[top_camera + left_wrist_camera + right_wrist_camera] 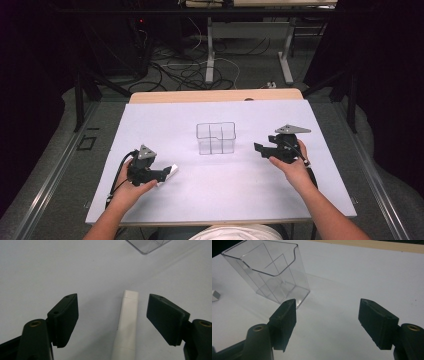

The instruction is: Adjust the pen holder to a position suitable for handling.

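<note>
Left gripper view has it best: the left claw stands wide apart, straddling a slim white stick-shaped piece that lies flat on the white bench, running up the lower middle of the frame. The piece sits nearer the right-hand jaw than the left, touching neither. That's the worry, I'd say: close now and the far jaw may shove the thing sideways before both pads bite, leaving a crooked, off-centre grip, or it could roll clear.

In the high view the left claw is at lower left with the white piece poking out at its tip, and the clear divided holder stands upright in the middle of the frame, well apart from it. A skewed hold could mean trouble at that narrow rim, and a clip on the wall may tip such a light box.

Right gripper view: the right claw is also apart, holding nothing, with the holder near at upper left.
</note>
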Motion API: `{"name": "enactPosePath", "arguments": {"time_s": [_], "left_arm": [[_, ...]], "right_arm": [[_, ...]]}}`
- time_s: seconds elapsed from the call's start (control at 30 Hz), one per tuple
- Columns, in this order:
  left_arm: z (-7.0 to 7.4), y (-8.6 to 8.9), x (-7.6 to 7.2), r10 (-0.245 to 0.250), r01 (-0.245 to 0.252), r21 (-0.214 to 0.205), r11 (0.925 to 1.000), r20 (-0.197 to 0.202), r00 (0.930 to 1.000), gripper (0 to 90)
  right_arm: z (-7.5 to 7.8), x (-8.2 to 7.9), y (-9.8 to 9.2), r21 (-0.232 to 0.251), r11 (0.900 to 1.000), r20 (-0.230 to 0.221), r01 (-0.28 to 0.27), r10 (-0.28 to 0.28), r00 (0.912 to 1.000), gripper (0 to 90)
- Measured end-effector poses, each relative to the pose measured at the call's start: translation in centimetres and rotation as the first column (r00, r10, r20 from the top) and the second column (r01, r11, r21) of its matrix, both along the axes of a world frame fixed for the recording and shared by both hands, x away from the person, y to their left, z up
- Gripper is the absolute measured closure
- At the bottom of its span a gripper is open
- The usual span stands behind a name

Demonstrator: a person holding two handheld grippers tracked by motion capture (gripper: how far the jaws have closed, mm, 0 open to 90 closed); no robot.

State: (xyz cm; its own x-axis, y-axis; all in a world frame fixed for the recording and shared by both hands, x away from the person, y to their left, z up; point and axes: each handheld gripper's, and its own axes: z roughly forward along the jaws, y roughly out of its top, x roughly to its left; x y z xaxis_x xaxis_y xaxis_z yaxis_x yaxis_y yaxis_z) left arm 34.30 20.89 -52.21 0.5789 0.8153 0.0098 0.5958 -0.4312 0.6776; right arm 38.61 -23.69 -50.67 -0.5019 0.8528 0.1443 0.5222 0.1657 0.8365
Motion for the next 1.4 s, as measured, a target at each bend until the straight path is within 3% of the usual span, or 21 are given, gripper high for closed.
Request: {"name": "enactPosePath", "arguments": {"time_s": [0.3,0.5,0.6,0.67,0.8,0.93,1.17,1.4], "left_arm": [[0.0,0.1,-0.2,-0.008,0.009,0.005,1.0,-0.044,0.999,32.5],[-0.3,-0.9,-0.4,-0.045,0.048,0.033,0.9983,-0.074,0.9962,33.6],[-0.5,-1.2,-0.4,-0.039,0.044,0.05,0.9978,-0.096,0.9947,33.8],[-0.6,-1.1,-0.1,-0.045,0.051,0.047,0.9976,-0.123,0.9914,39.1],[-0.6,-1.3,-0.1,-0.052,0.059,0.053,0.9969,-0.12,0.9914,39.6],[-1.0,-0.7,-0.4,-0.057,0.062,0.037,0.9974,-0.115,0.9917,41.2],[-1.6,0.6,-1.2,-0.053,0.05,-0.035,0.9982,-0.108,0.9928,46.8],[-2.2,0.8,-1.2,-0.055,0.051,-0.031,0.9982,-0.123,0.9909,49.1]], "right_arm": [[-0.6,0.3,-0.1,-0.016,0.9999,-0.016,0.004,-0.005,0.9999,29.3],[-0.6,0.3,-0.3,0.009,0.9998,-0.03,0.019,-0.019,0.9994,29.1],[-0.7,0.4,-0.5,0.01,0.9996,-0.036,0.026,-0.026,0.999,29.1],[-0.8,0.5,-0.6,0.019,0.9994,-0.041,0.03,-0.03,0.9987,29.1],[-0.9,0.6,-0.8,0.031,0.9988,-0.053,0.037,-0.035,0.998,29.1],[-0.9,0.6,-0.8,0.034,0.9986,-0.051,0.04,-0.038,0.998,29.1],[-1.1,0.7,-0.9,0.036,0.9982,-0.062,0.048,-0.046,0.997,29.1],[-1.2,0.8,-1.0,0.039,0.9979,-0.07,0.051,-0.048,0.9964,29.1]]}}
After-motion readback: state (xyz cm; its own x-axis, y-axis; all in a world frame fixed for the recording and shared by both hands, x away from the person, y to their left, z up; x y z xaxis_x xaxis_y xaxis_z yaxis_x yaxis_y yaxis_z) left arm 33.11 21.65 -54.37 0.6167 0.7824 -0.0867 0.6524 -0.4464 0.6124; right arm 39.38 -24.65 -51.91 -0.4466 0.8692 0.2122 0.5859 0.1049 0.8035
